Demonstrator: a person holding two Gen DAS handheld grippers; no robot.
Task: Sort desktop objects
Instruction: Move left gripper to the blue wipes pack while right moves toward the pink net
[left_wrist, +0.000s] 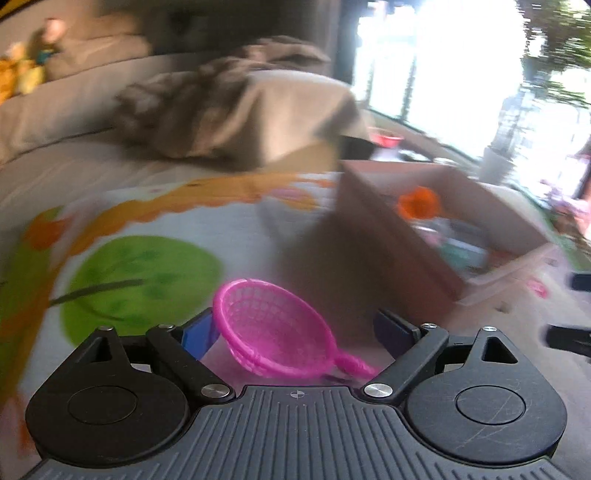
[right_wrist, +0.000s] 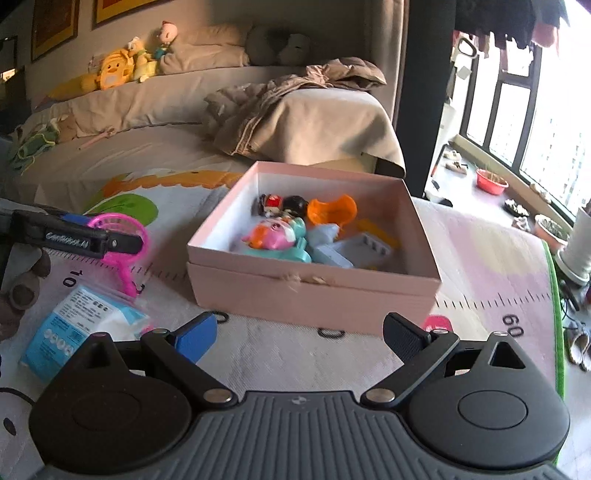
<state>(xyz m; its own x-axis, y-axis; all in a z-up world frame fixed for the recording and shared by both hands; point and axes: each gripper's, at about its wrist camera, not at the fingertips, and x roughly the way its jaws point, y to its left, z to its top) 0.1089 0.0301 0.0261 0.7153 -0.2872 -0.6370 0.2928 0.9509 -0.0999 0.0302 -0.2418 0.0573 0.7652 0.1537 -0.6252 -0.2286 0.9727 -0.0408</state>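
Left gripper (left_wrist: 295, 332): jaws spread wide, pink toy strainer (left_wrist: 273, 332) tilted between them; rim seemingly against the blue left pad (left_wrist: 197, 334), contact unclear through blur; right pad apart from it. Strainer low over patterned play mat (left_wrist: 140, 229), left of pink box (right_wrist: 314, 288). Right gripper (right_wrist: 299, 332): jaws apart, empty, poised just before box's front wall. Box contents: several small toys, orange piece (right_wrist: 332, 212) among them. Blue tissue packet (right_wrist: 81, 325) on mat, front left.

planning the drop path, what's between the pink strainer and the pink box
Nothing: in the right wrist view only bare play mat separates the pink strainer from the pink box.
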